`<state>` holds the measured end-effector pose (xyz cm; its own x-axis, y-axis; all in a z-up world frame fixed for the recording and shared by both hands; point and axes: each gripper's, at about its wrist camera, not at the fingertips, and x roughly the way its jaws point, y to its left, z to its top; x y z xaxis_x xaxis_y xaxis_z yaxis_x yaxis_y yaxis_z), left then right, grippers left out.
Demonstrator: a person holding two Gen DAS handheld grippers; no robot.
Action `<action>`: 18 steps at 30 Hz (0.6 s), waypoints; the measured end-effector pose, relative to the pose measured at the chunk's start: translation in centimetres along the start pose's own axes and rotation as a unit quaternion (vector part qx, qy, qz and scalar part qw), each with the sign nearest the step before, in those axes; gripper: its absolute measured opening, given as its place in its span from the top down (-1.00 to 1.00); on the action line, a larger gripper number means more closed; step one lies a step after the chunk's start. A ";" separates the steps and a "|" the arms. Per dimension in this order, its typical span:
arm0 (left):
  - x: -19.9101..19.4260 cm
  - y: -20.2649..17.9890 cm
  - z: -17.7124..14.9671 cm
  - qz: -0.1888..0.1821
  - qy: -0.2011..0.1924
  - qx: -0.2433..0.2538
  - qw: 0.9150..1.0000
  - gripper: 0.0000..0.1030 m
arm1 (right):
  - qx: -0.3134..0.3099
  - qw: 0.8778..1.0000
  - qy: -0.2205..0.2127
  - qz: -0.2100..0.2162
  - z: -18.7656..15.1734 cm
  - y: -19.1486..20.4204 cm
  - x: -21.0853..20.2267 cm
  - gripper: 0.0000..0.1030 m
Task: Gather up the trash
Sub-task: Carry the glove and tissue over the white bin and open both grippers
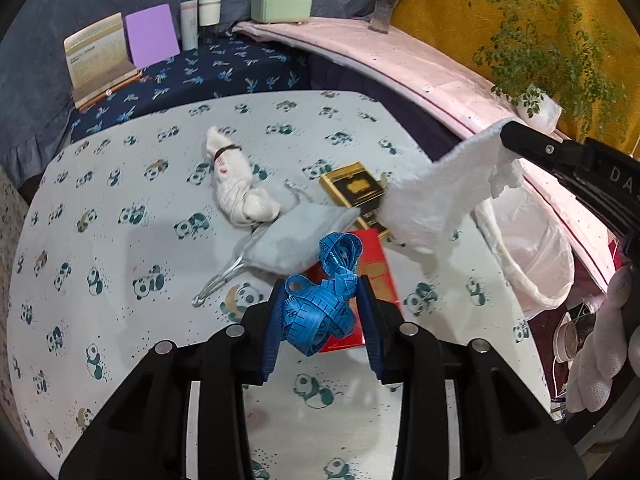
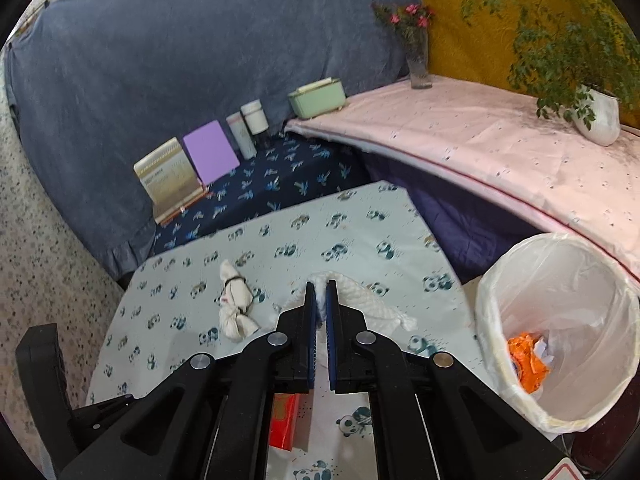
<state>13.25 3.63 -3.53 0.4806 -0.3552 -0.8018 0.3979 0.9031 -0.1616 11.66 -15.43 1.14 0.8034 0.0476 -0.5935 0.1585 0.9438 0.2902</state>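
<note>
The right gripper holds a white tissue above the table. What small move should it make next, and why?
Probably carry it to the right, over the trash bin, before opening. The right gripper is shut on the white tissue, which hangs over the panda-print table, not over the bin. The bin stands open to the right with scraps inside. The left gripper holds the blue tape measure.

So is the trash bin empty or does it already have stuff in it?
Not empty: the lined trash bin holds orange scraps and crumpled white paper at the bottom.

black plastic gripper frames, silver round screws, blue ribbed jaws; white knit glove (image 1: pixel 600 344) on hand.
</note>
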 end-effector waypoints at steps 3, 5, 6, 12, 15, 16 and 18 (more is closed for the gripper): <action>-0.6 -1.6 0.6 -0.005 -0.008 0.014 1.000 0.35 | 0.010 1.000 -0.016 -0.006 0.5 -1.2 -1.4 0.92; -0.9 -2.6 0.8 -0.008 -0.013 0.023 1.000 0.35 | 0.017 1.000 -0.025 -0.010 0.7 -2.1 -2.2 0.92; -1.0 -3.1 0.9 -0.010 -0.014 0.027 0.999 0.35 | 0.020 0.999 -0.029 -0.013 0.8 -2.7 -2.7 0.92; -1.6 -6.9 1.7 -0.028 -0.024 0.057 0.998 0.35 | 0.041 0.997 -0.050 -0.030 1.0 -5.7 -5.1 0.92; -1.7 -9.1 2.0 -0.039 -0.027 0.074 0.996 0.35 | 0.051 0.996 -0.058 -0.039 0.9 -7.0 -6.1 0.92; -1.7 -9.7 2.0 -0.041 -0.027 0.078 0.996 0.35 | 0.054 0.996 -0.060 -0.043 0.8 -7.6 -6.5 0.92; -1.7 -11.0 2.1 -0.047 -0.028 0.087 0.995 0.35 | 0.058 0.995 -0.064 -0.047 0.6 -8.4 -7.1 0.92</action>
<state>9.73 -6.19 0.78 0.4759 -0.4531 -0.7538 0.5703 0.8114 -0.1277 4.98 -23.91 3.41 0.8469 -0.0890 -0.5243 0.2968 0.8972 0.3270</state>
